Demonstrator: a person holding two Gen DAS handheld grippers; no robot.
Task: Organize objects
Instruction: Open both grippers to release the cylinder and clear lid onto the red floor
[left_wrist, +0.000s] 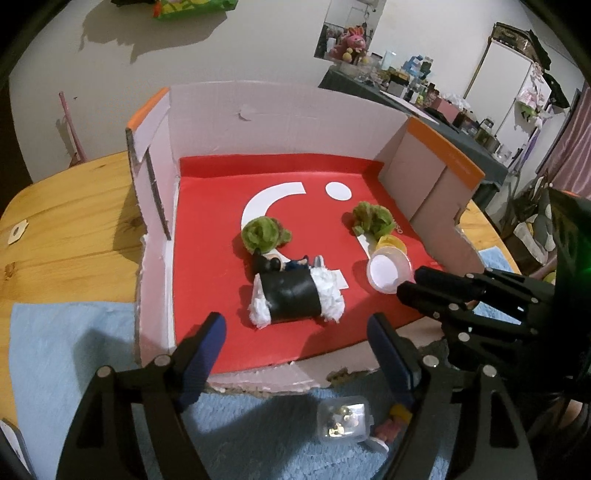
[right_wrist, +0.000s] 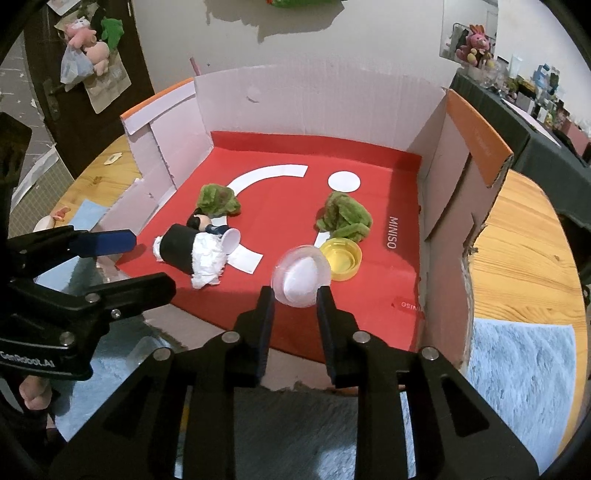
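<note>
1. A small round clear plastic container with a white inside (right_wrist: 301, 277) is tilted on its side on the red floor of the box, near the front right; the right gripper (right_wrist: 295, 295) has a black finger at each side of it, clamped on its lower rim.
2. Just to its right and touching it lies a shallow yellow plastic lid (right_wrist: 341, 258), open side up.
3. Beyond the lid sits a crumpled green fabric lettuce leaf (right_wrist: 343, 218); a second green fabric leaf (right_wrist: 218, 199) lies farther left.
4. Near the second leaf lies a small dark-haired figurine (right_wrist: 201, 223), up against a white plush rice roll wrapped in a black band (right_wrist: 192, 254).
5. All of these rest in a shallow open cardboard box with white walls, orange edges and a red liner (right_wrist: 369, 306).
6. The left gripper (left_wrist: 295, 354) hovers over the box's near edge, blue-padded fingers spread wide, holding nothing.
7. On the light blue fluffy mat (left_wrist: 74, 354) in front of the box sits a small clear square plastic case holding gold bits (left_wrist: 343, 421), on a wooden table (left_wrist: 74, 221).
</note>
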